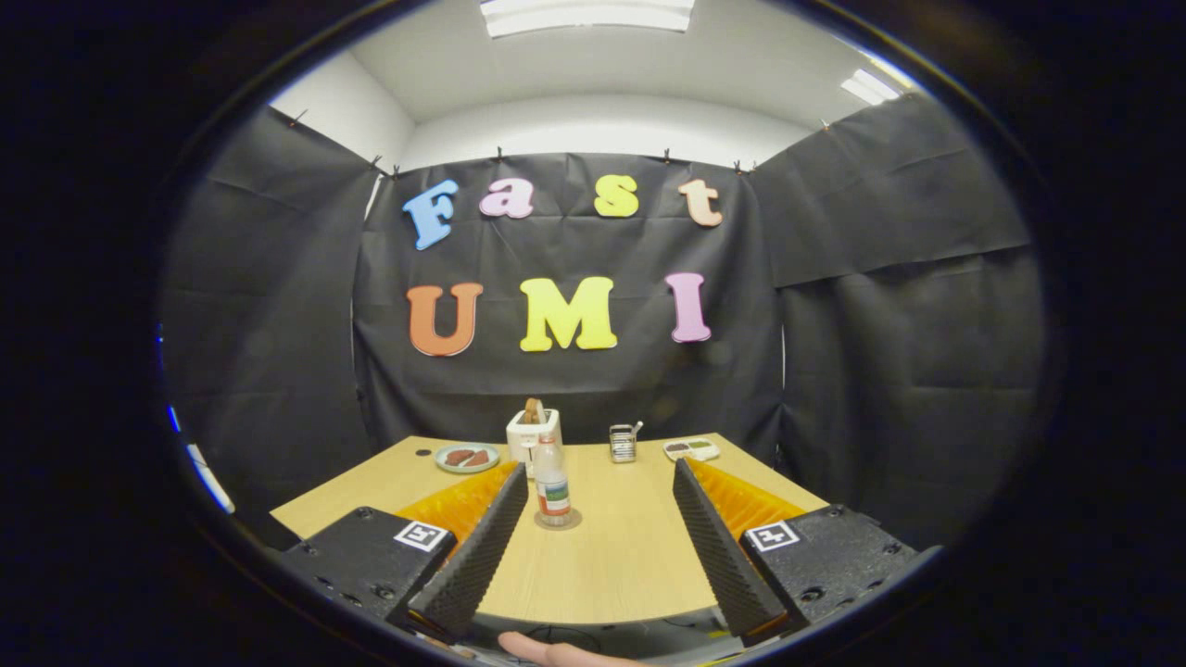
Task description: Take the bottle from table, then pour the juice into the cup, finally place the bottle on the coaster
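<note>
A small clear bottle with a red-and-green label stands upright on a round coaster on the wooden table. It is close to the inner side of the left finger, with a small gap between them. My gripper is open, its fingers spread wide, and neither one presses on the bottle. A small metallic cup with something sticking out of it stands further back, beyond the fingertips toward the right finger.
A white toaster with bread in it stands just behind the bottle. A green plate with food sits at the back left, a small white tray at the back right. A hand shows below the fingers.
</note>
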